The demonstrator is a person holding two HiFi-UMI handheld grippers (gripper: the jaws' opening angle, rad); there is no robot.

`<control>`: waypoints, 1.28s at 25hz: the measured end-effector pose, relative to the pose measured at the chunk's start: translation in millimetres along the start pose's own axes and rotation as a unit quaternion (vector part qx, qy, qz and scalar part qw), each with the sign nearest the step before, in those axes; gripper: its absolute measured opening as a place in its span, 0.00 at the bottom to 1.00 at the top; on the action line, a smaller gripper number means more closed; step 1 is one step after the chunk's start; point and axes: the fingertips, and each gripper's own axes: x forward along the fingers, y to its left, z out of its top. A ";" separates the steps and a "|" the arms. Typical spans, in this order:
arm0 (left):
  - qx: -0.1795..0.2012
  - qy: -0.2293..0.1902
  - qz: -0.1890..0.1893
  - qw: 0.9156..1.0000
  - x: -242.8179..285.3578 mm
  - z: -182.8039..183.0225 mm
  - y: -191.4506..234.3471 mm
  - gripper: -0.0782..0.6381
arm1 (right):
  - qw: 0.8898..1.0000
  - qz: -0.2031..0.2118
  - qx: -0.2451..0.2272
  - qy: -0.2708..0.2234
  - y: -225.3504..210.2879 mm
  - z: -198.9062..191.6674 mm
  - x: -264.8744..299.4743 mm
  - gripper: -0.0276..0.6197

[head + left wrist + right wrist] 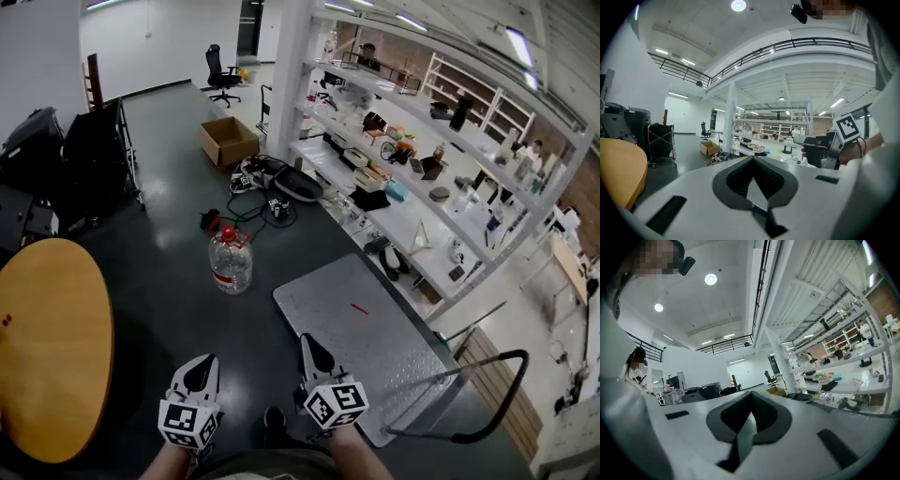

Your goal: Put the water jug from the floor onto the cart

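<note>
Jug (231,264) stands upright, cap (226,233) up; left gripper (201,362), right gripper (308,341) jaws clenched empty.

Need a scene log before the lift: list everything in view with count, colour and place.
water jug: 1, clear with red cap, upright on dark floor, centre.
cart: 1, grey platform with black handle, on floor right of the jug.
cardboard box: 1, brown, open, on floor farther back.
cables and gear pile: 1, mostly black, between box and jug.
round table: 1, orange-brown, left edge.
office chair: 1, black, far back.
shelving unit: 1, white, along the right, loaded with mixed items.
left hand-held gripper: 1, white with black jaws, shut, empty, bottom centre.
right hand-held gripper: 1, same colours, shut, empty, beside it.
</note>
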 end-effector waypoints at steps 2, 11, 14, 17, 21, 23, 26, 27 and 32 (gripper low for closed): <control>-0.010 -0.003 0.010 1.000 23.3 6.9 3.3 0.12 | 1.000 0.005 0.002 0.007 -16.5 3.7 19.1 0.03; -0.011 0.002 0.044 0.999 92.7 23.6 16.7 0.12 | 0.999 0.016 0.002 0.034 -72.4 6.9 72.0 0.03; -0.011 0.007 0.055 0.998 106.8 22.5 22.4 0.12 | 0.999 0.026 0.003 0.045 -83.1 3.2 90.3 0.03; -0.012 0.009 0.060 0.998 118.1 24.8 29.4 0.12 | 0.998 0.035 0.009 0.054 -85.7 -1.0 109.1 0.03; -0.016 0.010 0.064 0.998 135.8 27.6 49.3 0.12 | 0.996 0.045 0.010 0.071 -81.8 -11.2 137.2 0.03; -0.017 0.010 0.064 0.998 151.0 28.8 62.1 0.12 | 0.996 0.044 0.009 0.077 -84.5 -14.9 154.0 0.03; -0.020 0.012 0.060 0.998 176.0 33.3 87.0 0.12 | 0.996 0.037 0.007 0.085 -88.0 -17.2 184.1 0.03; -0.020 0.012 0.058 0.998 184.1 35.3 97.1 0.12 | 0.996 0.034 0.006 0.088 -88.2 -18.0 195.9 0.03; -0.021 0.007 0.042 0.999 231.5 49.3 148.4 0.12 | 0.995 0.017 0.002 0.094 -91.6 -20.4 266.1 0.03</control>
